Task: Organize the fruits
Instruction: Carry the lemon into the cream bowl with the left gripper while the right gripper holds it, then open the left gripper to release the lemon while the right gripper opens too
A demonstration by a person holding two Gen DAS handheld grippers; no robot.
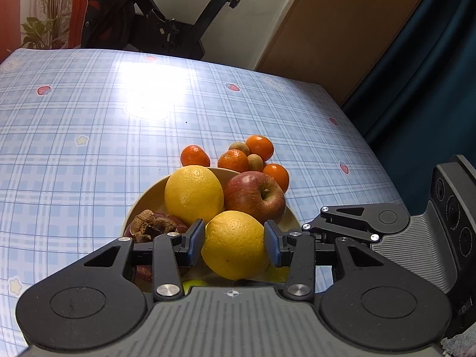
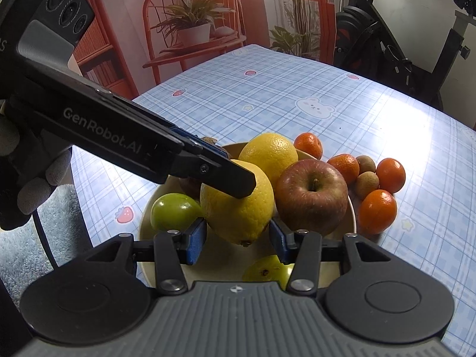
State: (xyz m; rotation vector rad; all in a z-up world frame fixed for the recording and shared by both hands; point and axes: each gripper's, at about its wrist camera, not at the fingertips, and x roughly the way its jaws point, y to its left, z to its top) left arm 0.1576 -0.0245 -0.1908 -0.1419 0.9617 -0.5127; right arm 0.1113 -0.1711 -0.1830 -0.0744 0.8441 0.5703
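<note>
A cream plate (image 1: 142,197) (image 2: 145,229) holds two yellow citrus fruits, a red apple (image 1: 253,196) (image 2: 312,199), green fruits (image 2: 172,211) and a dark dried-looking fruit (image 1: 148,226). My left gripper (image 1: 235,242) (image 2: 238,169) hovers open just over the nearer yellow fruit (image 1: 235,247) (image 2: 238,217). The fruit looks wider than the gap between the pads. From the other side, my right gripper (image 2: 238,244) is open too, its blue pads flanking the same fruit's near end without pressing it. The second yellow fruit (image 1: 193,196) (image 2: 267,154) lies behind.
Several tangerines (image 1: 233,160) (image 2: 377,211) and small brown fruits (image 1: 255,162) (image 2: 367,183) lie on the blue checked tablecloth (image 1: 89,119) beside the plate. A gloved hand (image 2: 29,184) holds the left gripper. An exercise bike (image 1: 178,15) stands past the table's far edge.
</note>
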